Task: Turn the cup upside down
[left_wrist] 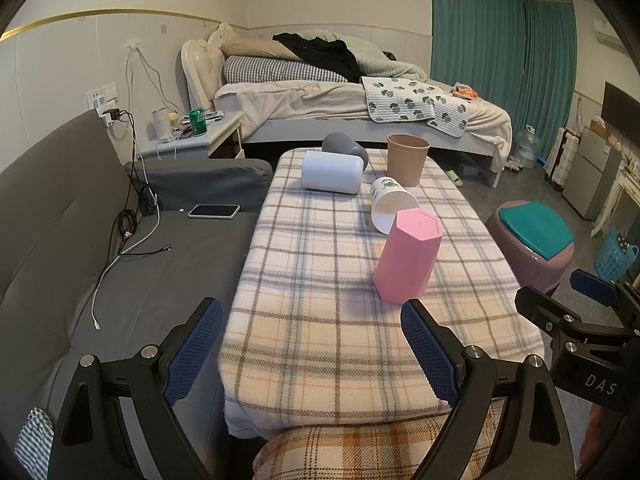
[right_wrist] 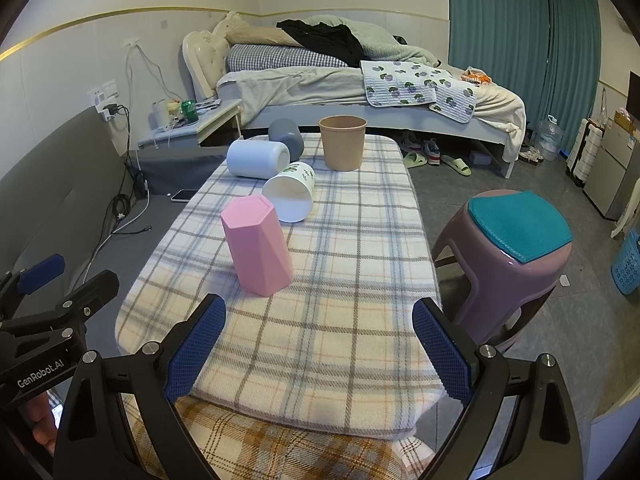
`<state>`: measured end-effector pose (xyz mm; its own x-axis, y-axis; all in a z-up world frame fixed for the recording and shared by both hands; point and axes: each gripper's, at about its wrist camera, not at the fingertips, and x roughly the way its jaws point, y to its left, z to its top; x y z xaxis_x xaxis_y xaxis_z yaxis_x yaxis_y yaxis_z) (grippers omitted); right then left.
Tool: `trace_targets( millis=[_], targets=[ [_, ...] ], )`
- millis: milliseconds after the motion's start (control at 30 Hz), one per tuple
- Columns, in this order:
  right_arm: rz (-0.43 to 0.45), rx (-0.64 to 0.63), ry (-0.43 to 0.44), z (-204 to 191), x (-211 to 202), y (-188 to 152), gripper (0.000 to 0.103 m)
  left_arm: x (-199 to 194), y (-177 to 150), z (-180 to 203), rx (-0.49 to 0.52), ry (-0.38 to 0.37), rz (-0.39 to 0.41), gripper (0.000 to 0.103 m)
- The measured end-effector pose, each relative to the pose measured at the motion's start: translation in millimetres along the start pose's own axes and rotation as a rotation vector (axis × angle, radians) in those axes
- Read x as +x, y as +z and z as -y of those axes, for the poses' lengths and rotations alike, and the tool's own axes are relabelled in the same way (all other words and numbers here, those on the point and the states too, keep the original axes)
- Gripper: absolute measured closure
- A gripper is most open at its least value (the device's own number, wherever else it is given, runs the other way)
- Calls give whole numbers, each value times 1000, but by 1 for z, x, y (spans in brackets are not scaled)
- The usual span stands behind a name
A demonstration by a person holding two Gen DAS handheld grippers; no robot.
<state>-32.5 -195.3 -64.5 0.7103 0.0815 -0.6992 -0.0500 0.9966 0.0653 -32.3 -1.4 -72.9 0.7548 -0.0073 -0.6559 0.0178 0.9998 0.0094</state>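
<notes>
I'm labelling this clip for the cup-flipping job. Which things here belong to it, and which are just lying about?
Job:
pink cup, base up
brown cup, upright
printed cup, white cup and grey cup, on their sides
left gripper and right gripper, both open

Lying about:
phone
stool
green can

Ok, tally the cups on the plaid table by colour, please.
Pink: 1
Plain white: 1
White with green print: 1
Grey: 1
Brown paper: 1
Total: 5 cups
</notes>
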Motion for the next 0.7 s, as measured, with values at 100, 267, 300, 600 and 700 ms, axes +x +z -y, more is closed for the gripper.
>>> trace_targets(
  millis=[100,267,300,600,700],
  targets=[
    [1,-1,-2,0,0,0,8,0,0,0,-1,0,0,9],
    [1,-2,-1,-1,0,0,8,0,0,0,1,0,0,9],
    [1,-1,-1,-1,0,0,8,0,1,0,1,-1,0,9],
    [0,-2,-2,-1,0,0,8,0,-1,0,-2,2,0,9],
    [0,-3,-2,-1,0,0,8,0,-2,0,-4,8,0,9]
  ],
)
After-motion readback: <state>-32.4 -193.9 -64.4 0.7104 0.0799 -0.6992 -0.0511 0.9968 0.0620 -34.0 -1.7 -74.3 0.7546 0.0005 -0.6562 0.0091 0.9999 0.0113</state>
